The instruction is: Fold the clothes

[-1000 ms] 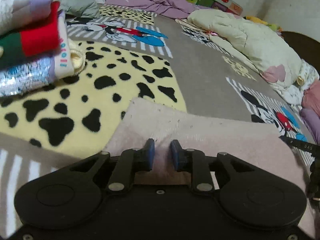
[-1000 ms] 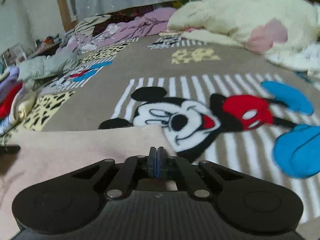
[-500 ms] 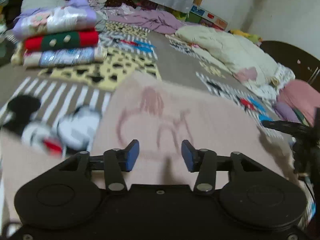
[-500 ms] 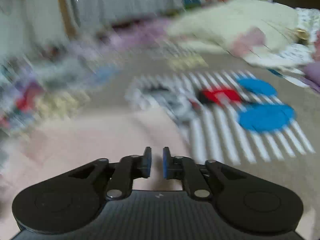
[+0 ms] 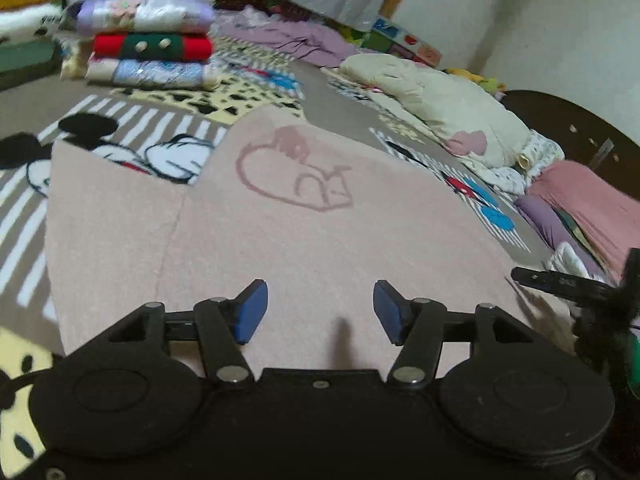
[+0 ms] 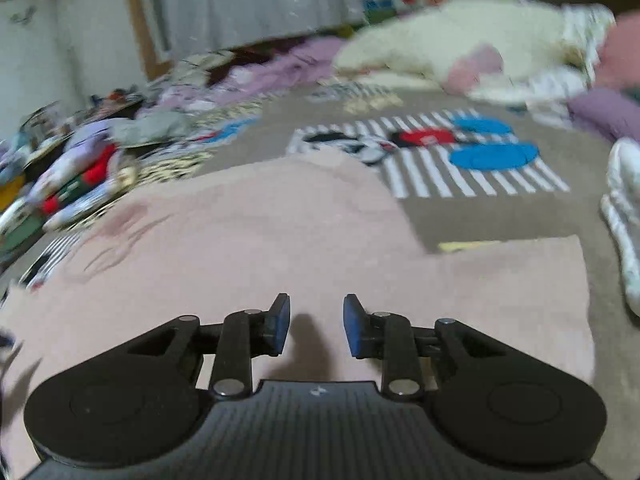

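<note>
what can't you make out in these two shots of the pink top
- Pink top: near hem hidden by the left gripper body in the left view; by the right gripper body in the right view.
- Print on it: smeared by motion blur in the right view.
- Folded pile: blurred in the right view, items not separable.
- Dark rig: cut off by the right edge of the left view.

Pale pink top (image 5: 320,240) with darker pink heart outline; grey blanket (image 6: 500,216) with white stripes, cartoon mice, yellow black-spotted patches.
</note>
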Demonstrator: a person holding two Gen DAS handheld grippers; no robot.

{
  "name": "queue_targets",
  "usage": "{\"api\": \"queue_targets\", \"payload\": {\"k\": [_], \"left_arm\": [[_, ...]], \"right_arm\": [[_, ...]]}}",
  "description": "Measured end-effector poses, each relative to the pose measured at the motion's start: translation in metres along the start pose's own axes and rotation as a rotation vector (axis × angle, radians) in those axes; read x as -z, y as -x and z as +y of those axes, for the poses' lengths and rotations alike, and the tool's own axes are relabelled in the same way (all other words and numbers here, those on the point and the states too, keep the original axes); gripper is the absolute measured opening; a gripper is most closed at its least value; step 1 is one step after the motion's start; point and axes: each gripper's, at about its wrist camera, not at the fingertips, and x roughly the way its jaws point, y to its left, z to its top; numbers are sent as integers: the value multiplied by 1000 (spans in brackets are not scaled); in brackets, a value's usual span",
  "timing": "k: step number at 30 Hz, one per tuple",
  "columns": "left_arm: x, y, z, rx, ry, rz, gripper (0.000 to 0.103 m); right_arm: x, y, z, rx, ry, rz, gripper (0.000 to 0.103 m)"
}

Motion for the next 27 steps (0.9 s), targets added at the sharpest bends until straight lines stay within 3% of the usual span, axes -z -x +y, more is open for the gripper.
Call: {"api": "queue_targets", "payload": {"k": [3,4,5,6,7,9,10,12,13,14,16,21,24,27], "left_arm": [[10,6,-14,-23,-75,-24,59],[14,8,-18,-27,-99,-30,60],[21,5,-23,-50,-136,-9,61],[27,2,-27,-77,-175,17,66],[37,-3,-32,-110,-233,42,67],[53,-8,-42,-169,-336,52,68],[53,-2,-47,-164,-334,35,68],[53,13,-55,-124,-317,-9,68],[54,21,-59,-90,-308,-39,68],[60,21,-63,-80,-320,-21,69],[78,6,-69,-86,-368,117,70],[68,14,-68,-36,-324,70,71],[67,16,-69,-9,-277,45,72],[69,16,-78,30,-258,27,72]], "right_arm": [[23,31,42,-47,116,-32,30],[33,32,51,-39,148,3,31],[42,32,60,-31,180,38,37],[51,33,68,-22,212,72,50],[58,35,75,-1,249,75,53],[73,40,88,41,324,81,48],[74,49,95,34,373,49,44],[81,52,97,56,352,85,46],[80,53,90,41,296,94,46],[79,55,83,26,239,102,46],[77,62,71,8,164,109,47],[74,91,46,27,22,31,47],[77,110,11,88,-169,-47,47],[86,111,-31,151,-384,-67,48]]}}
